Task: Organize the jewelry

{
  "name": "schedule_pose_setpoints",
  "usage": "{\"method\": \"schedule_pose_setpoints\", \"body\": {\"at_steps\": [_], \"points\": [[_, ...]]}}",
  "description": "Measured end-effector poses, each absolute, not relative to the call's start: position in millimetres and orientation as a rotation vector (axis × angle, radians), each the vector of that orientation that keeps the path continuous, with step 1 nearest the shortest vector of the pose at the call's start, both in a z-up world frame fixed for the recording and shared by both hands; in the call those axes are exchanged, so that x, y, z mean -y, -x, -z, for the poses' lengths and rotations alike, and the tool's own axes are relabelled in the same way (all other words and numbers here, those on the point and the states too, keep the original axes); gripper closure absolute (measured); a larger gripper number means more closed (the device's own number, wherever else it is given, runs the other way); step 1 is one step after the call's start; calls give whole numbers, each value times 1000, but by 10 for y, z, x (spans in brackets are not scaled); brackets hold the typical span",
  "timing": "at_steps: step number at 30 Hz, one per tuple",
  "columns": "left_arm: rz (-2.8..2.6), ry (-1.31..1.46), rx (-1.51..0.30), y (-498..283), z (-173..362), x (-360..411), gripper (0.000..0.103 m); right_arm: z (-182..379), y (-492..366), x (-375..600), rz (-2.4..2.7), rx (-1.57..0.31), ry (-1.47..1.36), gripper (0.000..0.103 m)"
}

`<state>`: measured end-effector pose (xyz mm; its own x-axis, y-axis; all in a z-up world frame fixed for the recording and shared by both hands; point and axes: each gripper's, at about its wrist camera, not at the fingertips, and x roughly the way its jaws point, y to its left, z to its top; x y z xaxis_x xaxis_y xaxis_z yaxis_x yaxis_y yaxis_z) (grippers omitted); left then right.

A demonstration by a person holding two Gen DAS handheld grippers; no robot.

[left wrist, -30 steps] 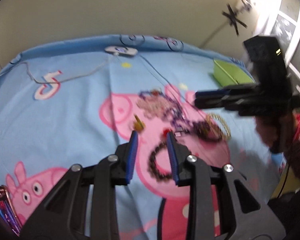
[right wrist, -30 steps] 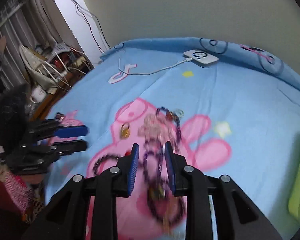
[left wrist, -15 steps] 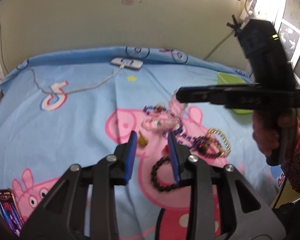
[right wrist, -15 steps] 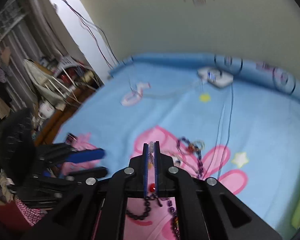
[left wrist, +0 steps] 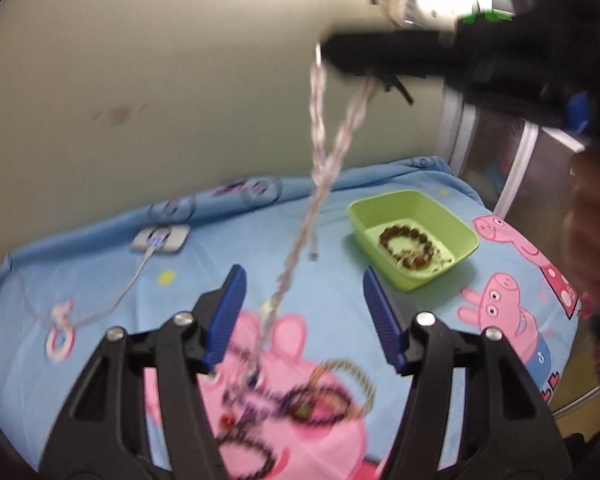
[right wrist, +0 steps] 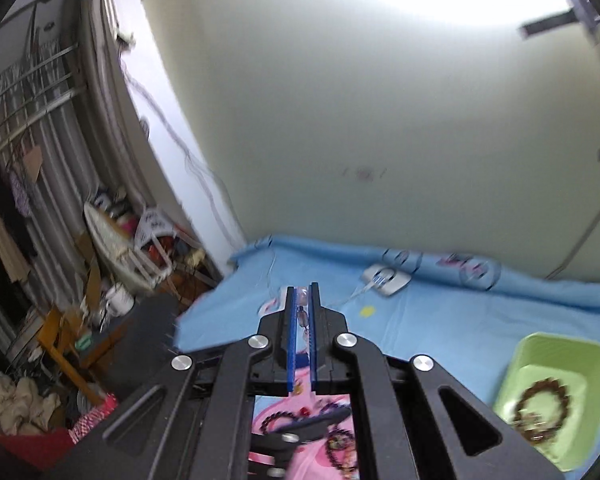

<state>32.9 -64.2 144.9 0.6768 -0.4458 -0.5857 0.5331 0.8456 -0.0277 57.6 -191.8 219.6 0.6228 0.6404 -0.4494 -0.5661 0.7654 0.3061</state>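
My right gripper (right wrist: 302, 312) is shut on a pale pink bead necklace (right wrist: 302, 316). In the left wrist view it (left wrist: 324, 54) is high above the bed, and the necklace (left wrist: 320, 152) hangs down from it to the jewelry pile (left wrist: 300, 400) on the pink pig print. My left gripper (left wrist: 304, 296) is open and empty, with the hanging necklace between its fingers, low over the pile. The pile holds dark bead bracelets and a gold bangle (left wrist: 352, 376). A green tray (left wrist: 456, 228) at right holds a brown bead bracelet (left wrist: 406, 244); it also shows in the right wrist view (right wrist: 596, 364).
A white charger box (left wrist: 160, 238) with a cable lies near the far edge of the blue bedsheet (left wrist: 100, 280). A wall stands behind the bed. Cluttered furniture and curtains (right wrist: 40, 200) stand off the bed's left side.
My right gripper has risen high with the necklace, drawing it up out of the pile. My left gripper has opened wider and turned toward the green tray.
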Motion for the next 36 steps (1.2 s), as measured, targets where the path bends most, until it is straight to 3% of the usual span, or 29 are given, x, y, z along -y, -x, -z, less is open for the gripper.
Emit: {"method": "schedule_pose_setpoints", "body": {"at_steps": [1,2,11,17,29,33,36], "points": [[569,-162,-619,-367,-1471,752,71,-2289,-557,2016,-676,-550,-143,103],[599,-168,-644,-437,-1498,879,98,-2367,-533,2109,-656,-531,-145,103],[676,-177,-555,-676,-2195,1742,98,-2889,-440,3160,-478,-410,-189,103],[689,-179,-552,-888,-2310,2282,98,-2810,-472,3643,-412,-407,-214,103],[653,-223,-759,-1265,-1339,2739,98,-1235,-939,4016,-382,-660,-356,103],[590,-333,-941,-1425,-841,2828,96,-654,-1067,4030,-356,-754,-413,103],[558,-347,-944,-1428,-793,2733,96,-552,-1086,4053,-330,-773,-423,103]]}}
